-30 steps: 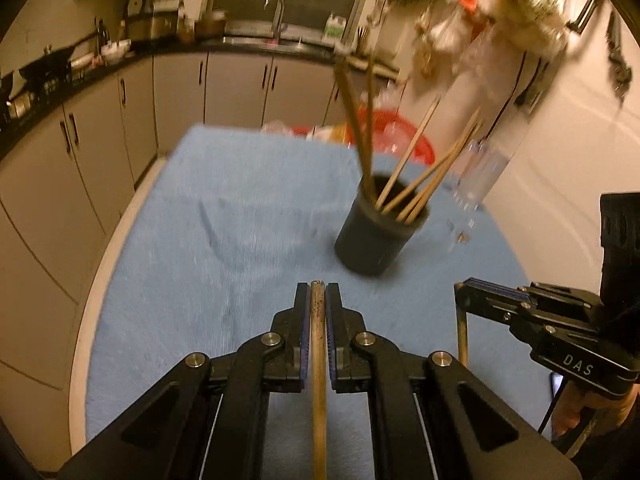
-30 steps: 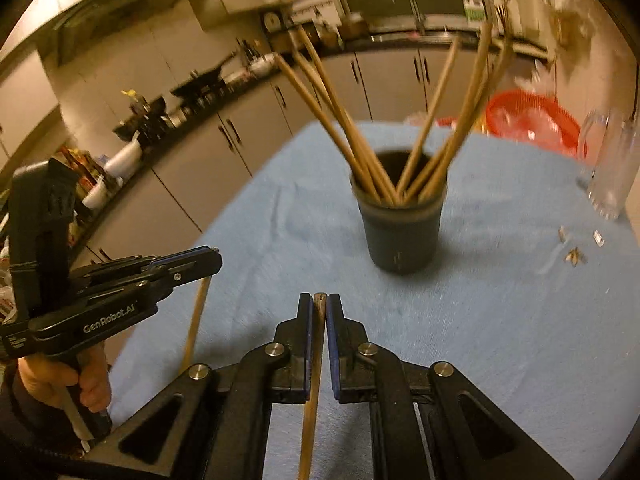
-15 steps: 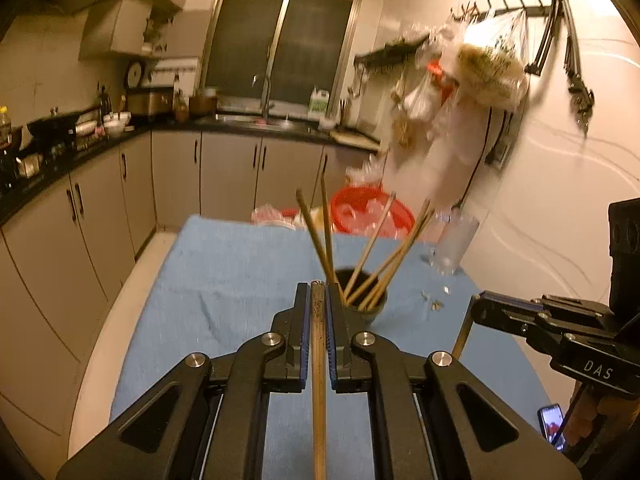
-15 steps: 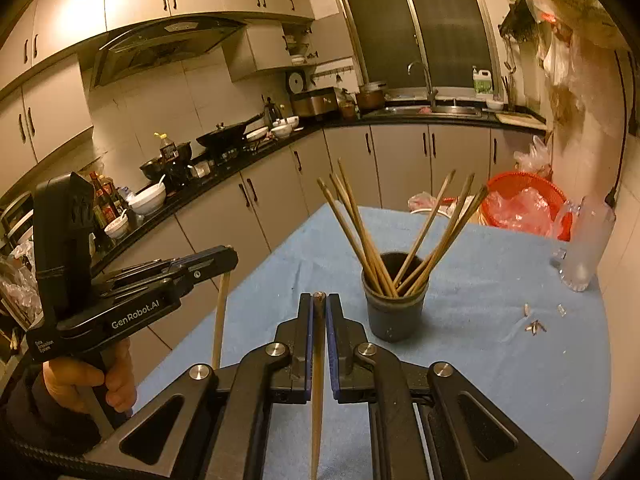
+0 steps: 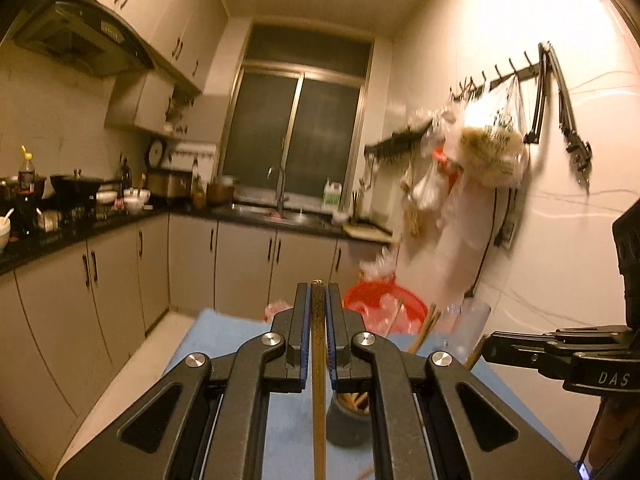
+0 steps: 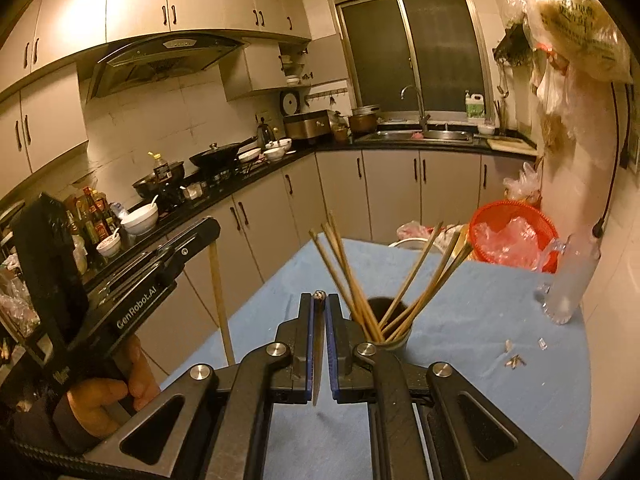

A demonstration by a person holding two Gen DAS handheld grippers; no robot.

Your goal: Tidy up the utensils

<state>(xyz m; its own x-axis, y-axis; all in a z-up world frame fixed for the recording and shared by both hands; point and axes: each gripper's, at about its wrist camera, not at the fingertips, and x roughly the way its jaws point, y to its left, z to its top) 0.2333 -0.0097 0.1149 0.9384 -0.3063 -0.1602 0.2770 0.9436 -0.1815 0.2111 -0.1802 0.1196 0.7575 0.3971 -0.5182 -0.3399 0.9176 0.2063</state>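
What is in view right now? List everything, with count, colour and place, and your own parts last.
Chopsticks in cup: several, exact count unclear, tan wood, fanned out of the cup.
Cup: one, dark grey, on the blue cloth.
Held chopsticks: two, wooden, one in the left gripper, one in the right.
Cloth: one, blue, covering the table.
Basket: one, red, far end of the table, clear plastic inside.
Glass jug: one, clear, right edge by the wall.
Small scraps: a few, pale, on the cloth near the jug.
Left gripper: black, shut on a chopstick.
Right gripper: black, shut on a chopstick.
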